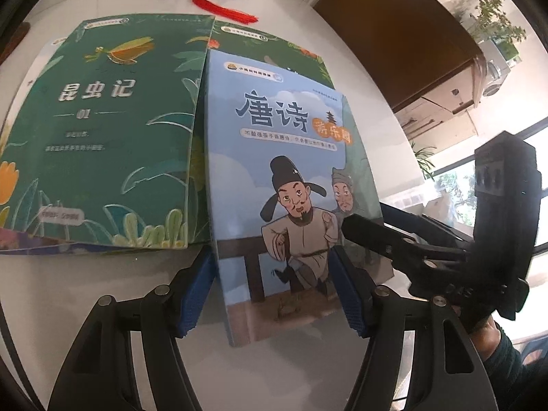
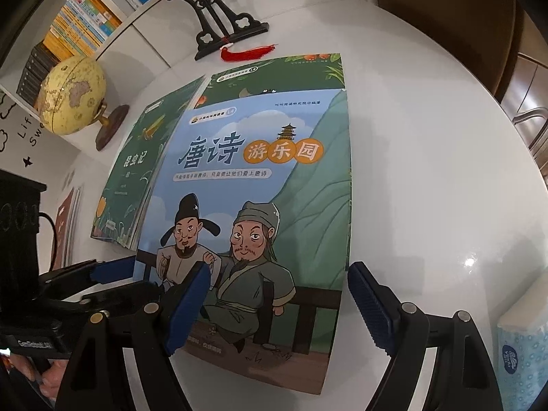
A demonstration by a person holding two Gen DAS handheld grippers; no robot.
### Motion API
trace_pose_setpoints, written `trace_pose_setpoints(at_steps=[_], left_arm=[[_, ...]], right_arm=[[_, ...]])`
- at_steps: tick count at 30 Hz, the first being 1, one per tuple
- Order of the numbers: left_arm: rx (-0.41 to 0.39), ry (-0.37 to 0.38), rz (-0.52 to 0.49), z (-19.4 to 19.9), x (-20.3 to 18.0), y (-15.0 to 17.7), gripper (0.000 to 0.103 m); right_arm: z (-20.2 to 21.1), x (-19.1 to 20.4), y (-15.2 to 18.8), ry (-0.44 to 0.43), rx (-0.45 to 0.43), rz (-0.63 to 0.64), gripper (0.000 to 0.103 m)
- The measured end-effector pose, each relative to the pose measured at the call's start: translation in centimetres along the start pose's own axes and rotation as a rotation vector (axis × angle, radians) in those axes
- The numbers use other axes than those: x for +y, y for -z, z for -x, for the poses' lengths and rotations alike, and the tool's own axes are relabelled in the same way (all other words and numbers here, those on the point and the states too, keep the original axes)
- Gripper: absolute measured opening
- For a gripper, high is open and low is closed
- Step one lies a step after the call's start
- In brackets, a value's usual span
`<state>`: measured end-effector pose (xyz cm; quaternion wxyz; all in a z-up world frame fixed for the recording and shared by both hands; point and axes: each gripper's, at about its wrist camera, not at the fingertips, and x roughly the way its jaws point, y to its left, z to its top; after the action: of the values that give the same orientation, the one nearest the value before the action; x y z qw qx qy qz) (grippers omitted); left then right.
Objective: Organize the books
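Blue book (image 2: 260, 185) with two cartoon figures on the cover: flat on the white worktop (image 2: 428, 137), overlapping a green book (image 2: 274, 75) beneath; another green book (image 1: 102, 130) just beside on the left. Left tongs (image 1: 274, 287) spread wide over the blue book's near left part, gripping nothing. Right tongs (image 2: 277, 301) likewise wide over its near right part, empty. Farther back, a black stand (image 2: 219, 30) with red tassel (image 2: 246, 53), a globe (image 2: 73, 97), and a bookshelf (image 2: 78, 17) filled with upright books.

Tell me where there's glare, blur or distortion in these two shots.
Left wrist view: window blown out, green book small print blurred, fisheye bends edges. Right wrist view: small glare spot on table, blue book sharp, shelf curved by the lens.
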<state>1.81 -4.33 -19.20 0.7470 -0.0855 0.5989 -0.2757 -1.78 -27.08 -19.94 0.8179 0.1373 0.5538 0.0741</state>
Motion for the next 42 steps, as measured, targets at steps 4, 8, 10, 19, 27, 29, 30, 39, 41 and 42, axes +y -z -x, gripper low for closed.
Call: trace_pose_setpoints(at_steps=[4,8,10,19,27,29,30,39,41,42], left_arm=[[-0.006,-0.007,-0.008,-0.5,-0.6,0.0,0.064],[-0.014,-0.030,-0.016,-0.2,-1.3,0.3,0.064],[-0.018,-0.017,-0.027,0.2,-1.7,0.4,0.064],[0.012,0.011,-0.043,0.6,-1.5,1.8,0.064],[-0.022,0.030,-0.007,0.7,-1.3,1.0,0.064],[-0.040,0.044,-0.039,1.3,-2.1,1.2,0.064],[-0.044,0.064,-0.050,1.8,-2.4,1.3,0.064],[-0.035,0.073,-0.003,1.0,-0.9,0.7,0.063],[-0.029,0.062,0.007,0.2,-0.6,0.9,0.063],[-0.026,0.067,0.015,0.1,-0.3,1.0,0.063]], right_arm=[[0.0,-0.1,-0.1,-0.007,-0.013,0.002,0.082],[0.0,0.4,0.0,0.022,-0.011,0.032,0.081],[0.4,0.7,0.3,0.030,-0.023,0.043,0.081],[2.2,2.3,2.9,0.064,-0.010,0.157,0.080],[0.8,2.1,2.8,0.084,-0.020,0.154,0.076],[1.7,2.8,3.0,0.117,-0.068,0.197,0.076],[2.5,3.3,3.1,0.124,-0.101,0.221,0.076],[3.7,3.9,2.5,0.107,-0.157,0.250,0.071],[3.1,3.2,2.6,0.115,-0.148,0.236,0.067],[2.9,2.9,2.5,0.119,-0.144,0.228,0.066]])
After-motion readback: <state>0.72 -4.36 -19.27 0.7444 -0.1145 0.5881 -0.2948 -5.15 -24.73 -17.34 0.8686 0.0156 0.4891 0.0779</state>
